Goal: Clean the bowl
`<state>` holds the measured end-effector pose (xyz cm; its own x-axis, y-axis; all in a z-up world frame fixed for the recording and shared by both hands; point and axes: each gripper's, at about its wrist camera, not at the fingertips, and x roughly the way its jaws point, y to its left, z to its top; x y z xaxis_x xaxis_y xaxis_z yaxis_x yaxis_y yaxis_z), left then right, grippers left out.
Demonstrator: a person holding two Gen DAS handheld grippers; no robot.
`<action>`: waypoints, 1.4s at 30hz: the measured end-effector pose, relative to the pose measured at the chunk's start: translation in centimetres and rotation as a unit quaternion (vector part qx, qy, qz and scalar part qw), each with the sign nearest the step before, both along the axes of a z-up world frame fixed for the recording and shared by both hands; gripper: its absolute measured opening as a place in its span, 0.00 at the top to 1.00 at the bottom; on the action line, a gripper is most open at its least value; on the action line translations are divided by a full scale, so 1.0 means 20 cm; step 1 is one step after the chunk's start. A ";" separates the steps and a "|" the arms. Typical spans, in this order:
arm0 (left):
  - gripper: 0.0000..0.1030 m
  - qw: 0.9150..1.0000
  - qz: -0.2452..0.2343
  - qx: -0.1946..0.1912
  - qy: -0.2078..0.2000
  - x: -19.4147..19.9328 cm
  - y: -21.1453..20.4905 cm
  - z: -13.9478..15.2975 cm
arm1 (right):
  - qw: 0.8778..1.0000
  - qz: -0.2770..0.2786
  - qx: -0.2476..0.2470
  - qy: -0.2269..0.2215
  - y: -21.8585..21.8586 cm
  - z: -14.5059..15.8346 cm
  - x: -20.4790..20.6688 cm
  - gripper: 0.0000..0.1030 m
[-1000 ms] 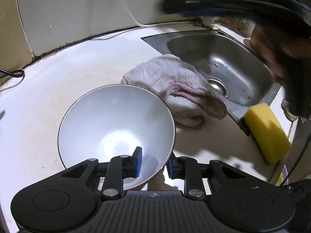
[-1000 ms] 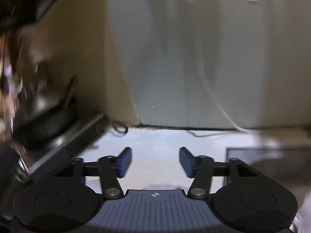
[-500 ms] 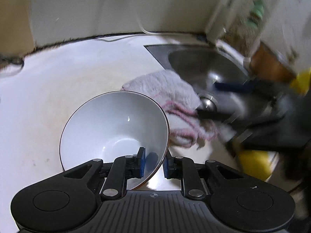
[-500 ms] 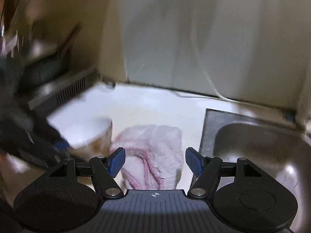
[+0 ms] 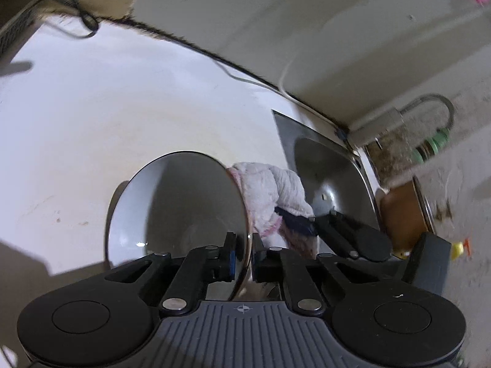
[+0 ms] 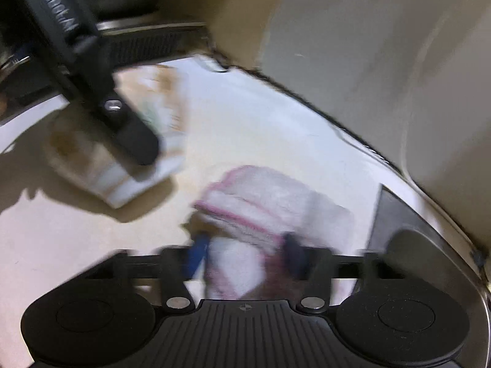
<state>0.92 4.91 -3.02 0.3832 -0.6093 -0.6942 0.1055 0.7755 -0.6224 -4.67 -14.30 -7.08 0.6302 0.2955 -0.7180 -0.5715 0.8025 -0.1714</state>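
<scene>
The left gripper [image 5: 244, 262] is clamped on the rim of the white bowl [image 5: 176, 205], with one blue pad inside the bowl and the other pad outside. The bowl is tipped up on its side over the white desk [image 5: 122, 107], so its open side faces left in the left wrist view. Just behind the bowl lies a white cloth [image 5: 270, 190] with pink edges. The cloth sits on the desk next to the metal sink [image 5: 334, 181]. The right gripper [image 6: 242, 256] is down at the cloth, and its jaws are closing with a fold of the cloth between them. That picture is blurry, so I cannot tell if the pads press on the cloth yet. In the left wrist view the right gripper shows as a dark shape at the near edge of the cloth. A bent tap [image 5: 435, 107] stands by the wall past the sink, and a thin wire [image 5: 245, 78] runs along the back of the desk.
</scene>
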 end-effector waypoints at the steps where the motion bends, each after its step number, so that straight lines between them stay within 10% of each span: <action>1: 0.88 1.000 0.001 -0.003 0.002 0.00 0.01 0.00 | 0.999 -0.013 0.036 0.014 -0.05 0.02 0.02 0.73; 4: 0.88 1.000 -0.009 -0.002 0.002 0.00 0.01 0.00 | 0.973 -0.071 0.205 0.081 -0.26 0.06 0.09 0.75; 7: 0.88 1.000 -0.030 0.003 -0.002 -0.01 0.01 0.00 | 0.893 -0.059 0.419 0.153 -0.49 0.07 0.10 0.75; 10: 0.88 0.999 -0.050 0.009 -0.006 -0.02 0.00 0.00 | 0.827 0.010 0.528 0.193 -0.55 0.10 0.11 0.75; 12: 0.88 0.997 -0.070 0.013 -0.011 -0.03 -0.03 0.00 | 0.804 0.050 0.549 0.223 -0.51 0.10 0.15 0.75; 17: 0.88 0.996 -0.086 0.025 -0.023 -0.04 -0.04 0.01 | 0.814 0.046 0.523 0.251 -0.38 0.05 0.26 0.75; 24: 0.86 0.994 -0.098 0.029 -0.030 -0.05 -0.04 0.01 | 0.878 -0.018 0.421 0.225 -0.26 0.00 0.38 0.75; 27: 0.86 0.995 -0.095 0.020 -0.026 -0.06 -0.04 0.01 | 0.869 -0.028 0.439 0.227 -0.27 -0.03 0.39 0.75; 34: 0.86 0.998 -0.055 -0.024 0.000 -0.01 -0.02 -0.02 | 0.798 -0.026 0.538 0.269 -0.52 -0.10 0.33 0.75; 42: 0.83 0.995 0.040 -0.070 0.052 0.06 -0.01 -0.06 | 0.805 -0.028 0.562 0.187 -0.78 0.00 0.05 0.75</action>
